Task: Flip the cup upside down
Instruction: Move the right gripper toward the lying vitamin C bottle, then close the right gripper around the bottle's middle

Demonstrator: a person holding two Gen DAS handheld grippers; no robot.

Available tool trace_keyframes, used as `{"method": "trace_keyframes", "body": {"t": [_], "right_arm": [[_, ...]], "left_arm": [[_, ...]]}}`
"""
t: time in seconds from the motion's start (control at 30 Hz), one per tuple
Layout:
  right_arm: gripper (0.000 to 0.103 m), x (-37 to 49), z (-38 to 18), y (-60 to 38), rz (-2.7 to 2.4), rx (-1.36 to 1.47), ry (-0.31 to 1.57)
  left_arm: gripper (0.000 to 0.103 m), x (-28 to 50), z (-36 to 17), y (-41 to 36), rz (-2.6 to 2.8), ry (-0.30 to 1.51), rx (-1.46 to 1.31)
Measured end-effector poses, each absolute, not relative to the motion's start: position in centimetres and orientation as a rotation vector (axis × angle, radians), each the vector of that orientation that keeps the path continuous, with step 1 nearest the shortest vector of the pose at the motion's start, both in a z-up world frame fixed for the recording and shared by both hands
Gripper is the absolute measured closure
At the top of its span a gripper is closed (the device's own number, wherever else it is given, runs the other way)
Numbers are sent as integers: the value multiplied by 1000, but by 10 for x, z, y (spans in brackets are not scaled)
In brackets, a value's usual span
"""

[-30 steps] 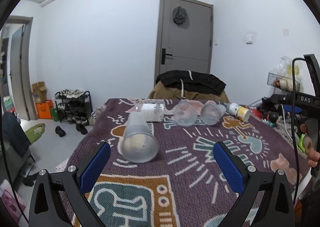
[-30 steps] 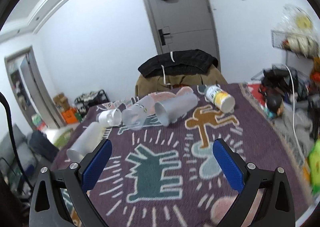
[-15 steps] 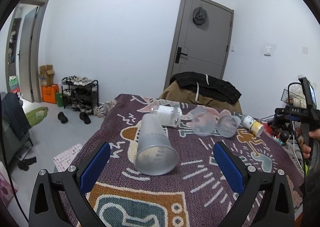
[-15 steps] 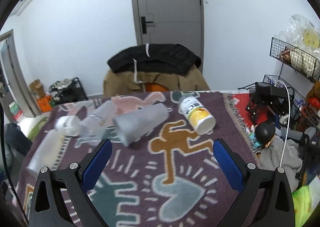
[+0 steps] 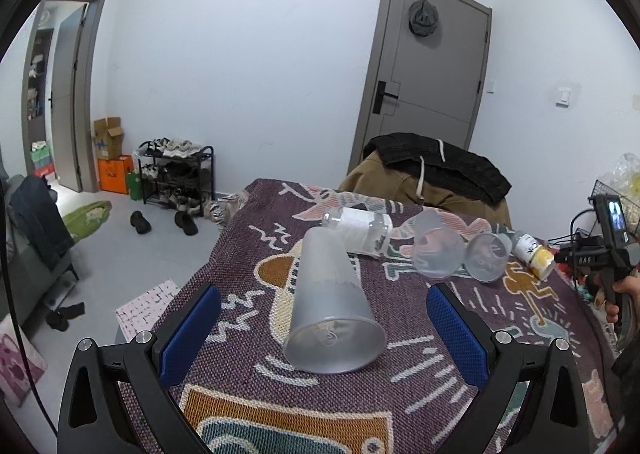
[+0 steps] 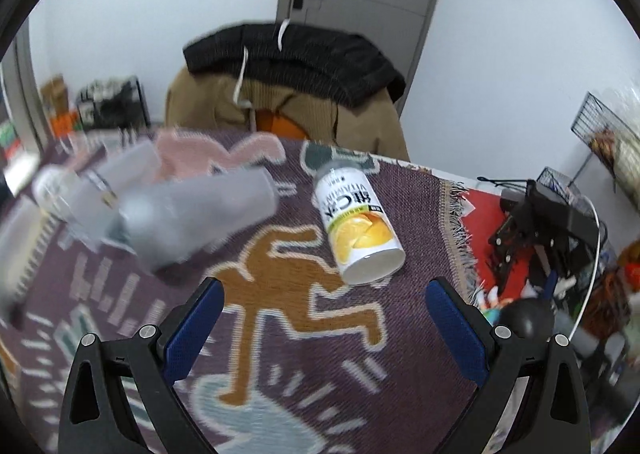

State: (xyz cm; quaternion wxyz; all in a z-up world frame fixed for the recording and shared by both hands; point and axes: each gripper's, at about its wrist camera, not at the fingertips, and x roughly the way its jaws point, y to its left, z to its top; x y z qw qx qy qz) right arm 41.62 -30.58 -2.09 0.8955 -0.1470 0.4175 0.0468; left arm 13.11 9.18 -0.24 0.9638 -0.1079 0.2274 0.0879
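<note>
A frosted plastic cup (image 5: 330,306) lies on its side on the patterned rug-covered table (image 5: 248,386), mouth toward me, between the blue pads of my open left gripper (image 5: 323,330). Two more clear cups (image 5: 438,250) (image 5: 486,256) lie on their sides farther back. In the right wrist view my open right gripper (image 6: 325,328) hovers over the table near a yellow vitamin can (image 6: 358,224) lying on its side; a blurred frosted cup (image 6: 196,214) lies to its left. Both grippers are empty.
A clear bottle with a white label (image 5: 358,230) lies behind the near cup. A chair draped with brown and black clothes (image 5: 432,174) stands past the far table edge. Wire racks and clutter (image 6: 560,222) are to the right; a shoe rack (image 5: 176,174) is at the left.
The left gripper has moved closer to the near frosted cup, which now lies between its pads. The right gripper has swung right and down toward the vitamin can. Both stay open.
</note>
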Motion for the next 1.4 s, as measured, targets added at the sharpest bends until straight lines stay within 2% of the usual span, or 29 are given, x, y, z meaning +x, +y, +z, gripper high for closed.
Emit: {"method": "trace_keyframes", "body": {"t": [0.37, 0.8, 0.87, 0.9, 1.4], "right_arm": [[2, 461, -66, -306, 64, -504, 895], [2, 506, -88, -321, 63, -479, 940], [23, 507, -93, -322, 86, -471, 965], [39, 509, -96, -323, 93, -466, 992], [40, 433, -41, -309, 133, -408, 931]], "left_arm": [[0, 147, -11, 98, 211, 504, -221], [0, 155, -22, 95, 232, 552, -205], [0, 157, -24, 94, 230, 558, -209], [0, 157, -24, 95, 229, 560, -211], [0, 135, -25, 104, 170, 528, -277]]}}
